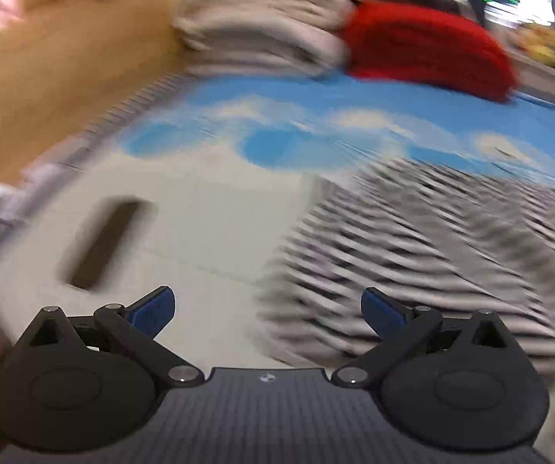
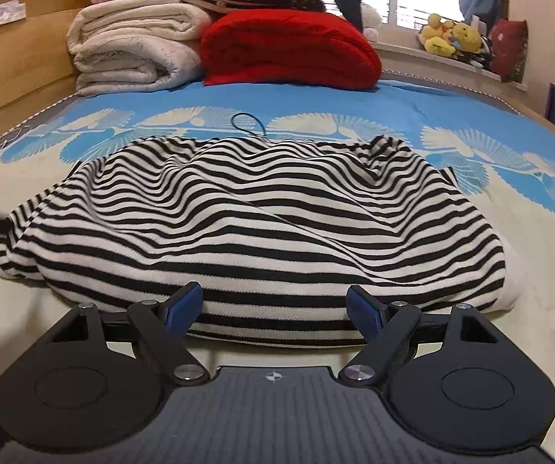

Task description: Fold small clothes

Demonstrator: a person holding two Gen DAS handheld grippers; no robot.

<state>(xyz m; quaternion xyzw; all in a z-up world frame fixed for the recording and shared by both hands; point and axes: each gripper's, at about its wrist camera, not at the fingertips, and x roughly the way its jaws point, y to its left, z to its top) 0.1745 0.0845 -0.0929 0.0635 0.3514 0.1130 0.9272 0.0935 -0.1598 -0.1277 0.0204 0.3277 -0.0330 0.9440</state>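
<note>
The black-and-white striped garment (image 2: pixel 254 224) lies rumpled and humped across the middle of the bedspread (image 2: pixel 354 96), not yet flattened. The right gripper (image 2: pixel 273 311) sits at its near hem at 6 o'clock, jaws spread wide with the hem between them but not pinched, probably lined up to grasp that edge. The left gripper (image 1: pixel 268 311) is empty, jaws apart, in a blurred view with the garment at its 3 o'clock. Folded blankets (image 2: pixel 134 46) are stacked at 12 o'clock, clear of the work.
</note>
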